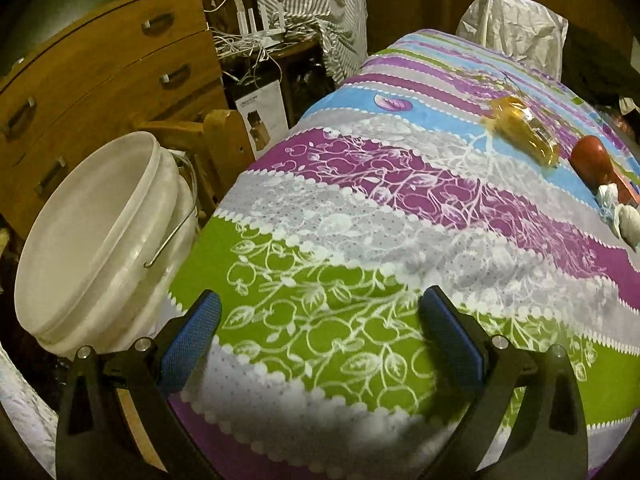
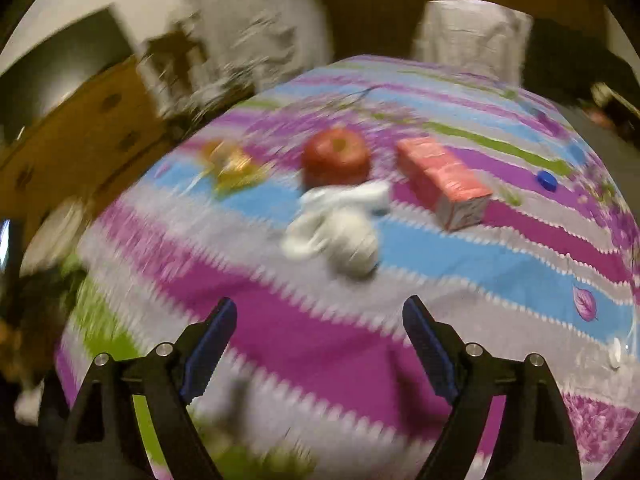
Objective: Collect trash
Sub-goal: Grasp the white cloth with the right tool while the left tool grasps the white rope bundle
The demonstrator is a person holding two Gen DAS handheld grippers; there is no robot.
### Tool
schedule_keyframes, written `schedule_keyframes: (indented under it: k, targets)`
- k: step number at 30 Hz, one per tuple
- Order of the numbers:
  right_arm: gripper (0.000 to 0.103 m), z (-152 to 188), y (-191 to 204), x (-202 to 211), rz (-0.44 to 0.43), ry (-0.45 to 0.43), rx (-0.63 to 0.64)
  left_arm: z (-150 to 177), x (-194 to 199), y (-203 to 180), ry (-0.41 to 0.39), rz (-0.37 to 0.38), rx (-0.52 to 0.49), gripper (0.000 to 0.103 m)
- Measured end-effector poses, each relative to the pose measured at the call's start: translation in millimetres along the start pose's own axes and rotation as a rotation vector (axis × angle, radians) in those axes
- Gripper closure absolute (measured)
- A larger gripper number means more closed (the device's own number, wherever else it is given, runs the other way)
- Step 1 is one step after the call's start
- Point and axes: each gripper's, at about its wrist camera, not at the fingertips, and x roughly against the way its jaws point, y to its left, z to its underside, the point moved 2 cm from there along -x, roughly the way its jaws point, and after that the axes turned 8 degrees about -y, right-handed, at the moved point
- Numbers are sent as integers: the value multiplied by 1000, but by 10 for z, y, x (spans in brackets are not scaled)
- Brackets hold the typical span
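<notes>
left wrist: striped floral tablecloth, probably

1. The left tongs have two black, wedge-shaped plastic arms with triangular cut-outs near their bases.
2. Each arm carries a flat blue pad with a fine dimpled grid texture on its inner face.
3. Round silver screw heads sit on top of the black arms, two on the near side.
4. The right tongs are built alike: black arms, dark blue ridged pads, and silver screw heads.
</notes>
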Motion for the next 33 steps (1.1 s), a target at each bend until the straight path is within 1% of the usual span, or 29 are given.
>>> schedule_keyframes:
  k: [1,3,4,5,6,7,8,10,12,13,14,15,16,17,18,20,21,22,24,26,27,28,29,30,31,33]
  targets:
    - [18,-36,-27,-58,8,-9,-6,4,9,-2,1,1,-2,6]
    - [24,-116,-86,-295,2,12,-11,7,34,-17,6,9,-7,6]
    - [33,-139,-93,-421,-10,30,-15,5,43,-31,6,13,-11,6]
    - [46,-154,-92,-540,-19,54,-14,1,48,-45,6,15,-15,6]
    - [55,-150,-90,-625,-13,70,-7,-4,52,-60,4,18,-20,6]
    - [69,-130,-108,-716,12,94,3,-14,67,-87,1,27,-27,6]
    - [71,-116,-137,-737,30,92,-4,-27,89,-120,-6,38,-34,6]
    - [72,-102,-169,-627,-25,51,-75,-77,176,-225,-40,80,-59,6]
    - [72,-55,-182,-371,-42,-10,-115,-130,247,-349,-77,124,-92,6]
    - [72,-18,-185,-193,-50,-47,-139,-169,297,-465,-98,167,-118,6]
    - [72,37,-187,-11,-61,-85,-168,-209,347,-617,-116,227,-148,6]
    - [72,81,-188,121,-63,-108,-186,-226,369,-705,-126,258,-164,6]
    - [72,150,-197,272,-60,-138,-209,-265,420,-904,-151,314,-205,6]
    - [72,233,-212,413,-61,-162,-240,-276,458,-1015,-167,340,-231,6]
    - [72,299,-232,538,-59,-176,-263,-308,502,-1205,-194,388,-271,6]
    - [72,475,-284,789,-25,-203,-312,-363,526,-1493,-220,464,-321,6]
    - [72,575,-303,890,10,-212,-343,-378,526,-1613,-224,495,-337,6]
    - [72,649,-318,988,20,-215,-370,-419,505,-1816,-218,565,-365,6]
    - [72,840,-322,1098,10,-214,-448,-488,428,-2088,-210,627,-387,7]
    - [72,1032,-240,1157,-19,-204,-512,-538,331,-2317,-203,653,-397,10]
    - [72,1088,-198,1157,-2,-196,-508,-562,266,-2420,-191,667,-399,11]
    - [72,1153,-136,1138,42,-184,-491,-600,139,-2574,-167,685,-400,14]
    - [72,1219,-89,1103,86,-169,-464,-602,76,-2632,-149,692,-398,16]
    - [71,1269,-79,1065,107,-157,-451,-617,-6,-2714,-123,699,-393,21]
    - [69,1331,-92,1006,113,-140,-450,-640,-113,-2805,-84,713,-380,25]
    - [68,1408,-138,980,72,-152,-486,-687,-312,-2953,-21,724,-361,28]
